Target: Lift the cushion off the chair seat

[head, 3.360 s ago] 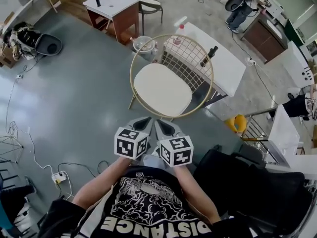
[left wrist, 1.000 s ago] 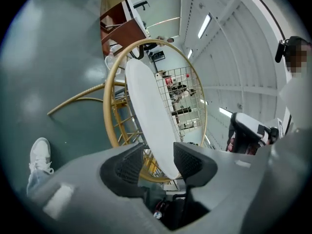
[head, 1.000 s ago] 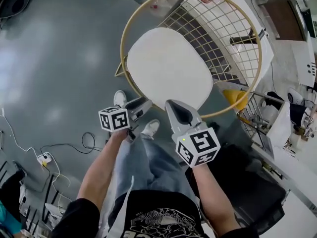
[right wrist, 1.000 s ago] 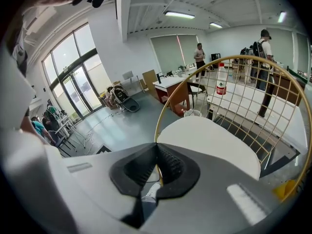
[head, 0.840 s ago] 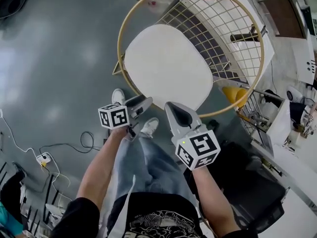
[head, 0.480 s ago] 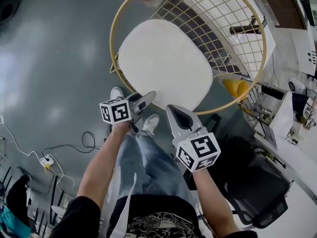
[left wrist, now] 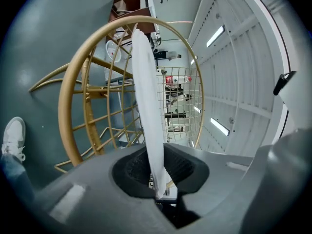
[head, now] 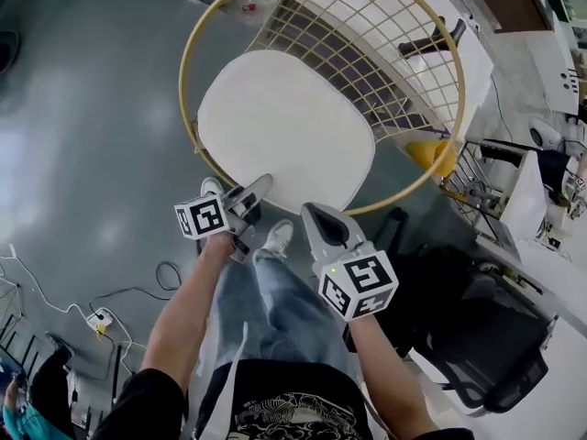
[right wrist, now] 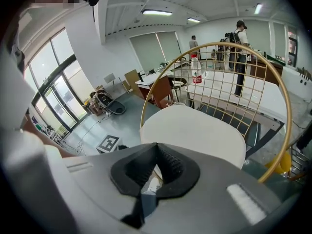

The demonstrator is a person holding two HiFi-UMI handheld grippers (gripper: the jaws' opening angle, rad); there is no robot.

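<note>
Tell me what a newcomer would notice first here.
The round gold wire chair with its white oval seat cushion fills the top of the head view. At the cushion's near edge, the left gripper is closing its jaws on that edge, which runs between them in the left gripper view. The right gripper hangs just short of the chair, jaws together and holding nothing.
</note>
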